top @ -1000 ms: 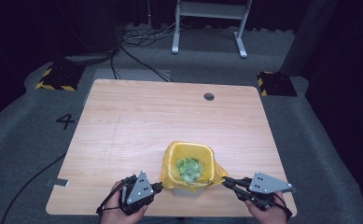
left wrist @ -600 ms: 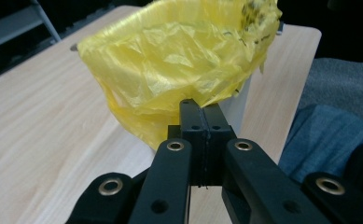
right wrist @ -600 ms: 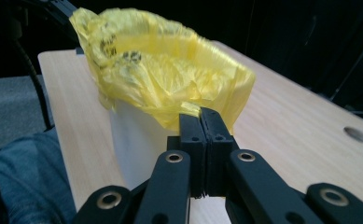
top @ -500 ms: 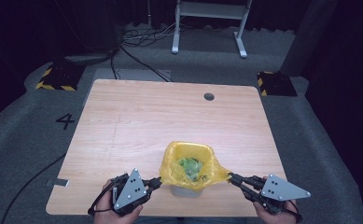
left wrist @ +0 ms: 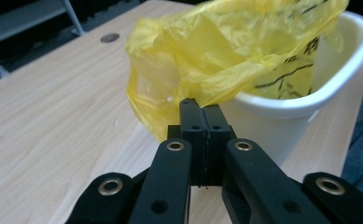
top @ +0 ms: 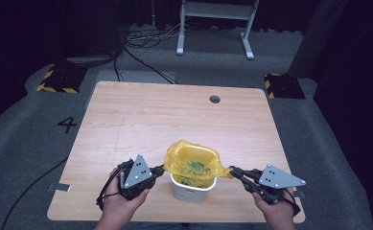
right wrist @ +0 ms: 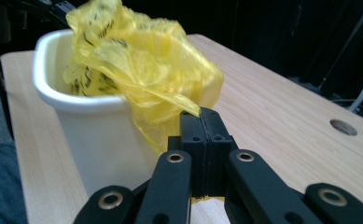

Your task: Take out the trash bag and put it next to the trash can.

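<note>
A small white bin (top: 192,189) stands near the table's front edge, lined with a yellow plastic bag (top: 192,160) that holds green scraps. My left gripper (top: 161,169) is shut on the bag's left edge, and my right gripper (top: 232,170) is shut on its right edge. The bag is stretched between them and lifted partly above the bin rim. In the left gripper view the closed jaws pinch the yellow bag (left wrist: 226,51) beside the white bin (left wrist: 305,100). In the right gripper view the closed jaws clamp the yellow bag (right wrist: 142,74) next to the bin (right wrist: 95,130).
The wooden table (top: 141,124) has a round cable hole (top: 215,99) near its far edge. Tape (top: 59,187) marks the front left corner. Beyond the table are floor cables (top: 141,45), a metal stand (top: 217,21) and yellow-black floor blocks (top: 59,79).
Both grippers have moved apart and risen a little, pulling the bag's rim wider and up off the bin.
</note>
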